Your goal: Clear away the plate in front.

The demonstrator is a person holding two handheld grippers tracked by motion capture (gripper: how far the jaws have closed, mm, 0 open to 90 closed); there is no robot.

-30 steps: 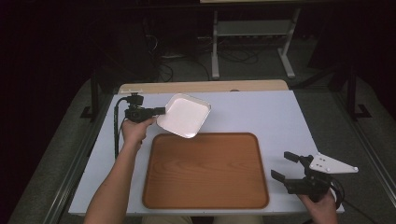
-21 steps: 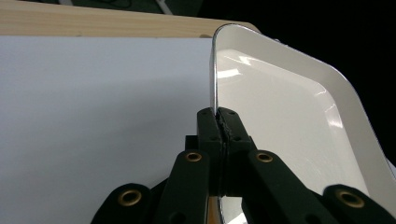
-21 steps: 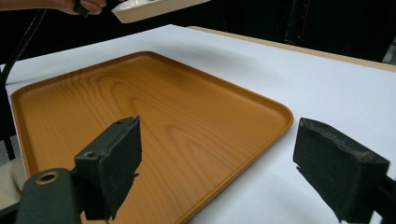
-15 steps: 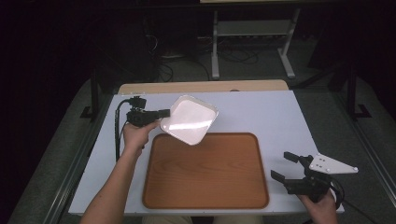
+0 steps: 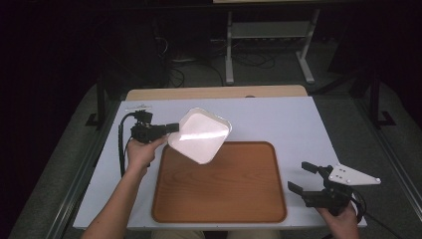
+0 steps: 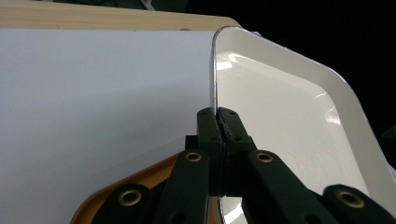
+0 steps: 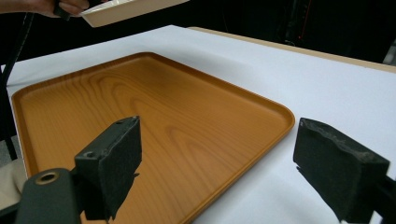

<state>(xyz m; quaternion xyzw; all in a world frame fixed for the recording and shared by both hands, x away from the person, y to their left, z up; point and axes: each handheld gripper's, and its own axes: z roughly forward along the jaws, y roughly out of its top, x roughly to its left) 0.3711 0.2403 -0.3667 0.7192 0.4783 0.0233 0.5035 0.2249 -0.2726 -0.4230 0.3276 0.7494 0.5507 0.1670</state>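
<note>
High view: the left gripper [image 5: 174, 128] pinches the white dish [image 5: 200, 135] by its edge, tilted in the air over the tray's [image 5: 219, 209] far-left corner, likely for setting down.

Left gripper view: jaws clamped on the dish's rim.

Right gripper view: the right gripper [image 7: 217, 165] gapes wide, idle beside the tray.

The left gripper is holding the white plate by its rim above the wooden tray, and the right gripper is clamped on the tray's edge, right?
Not quite: the right gripper is open and apart from the wooden tray, as the right gripper view shows. The left gripper does pinch the white plate by its rim.
</note>
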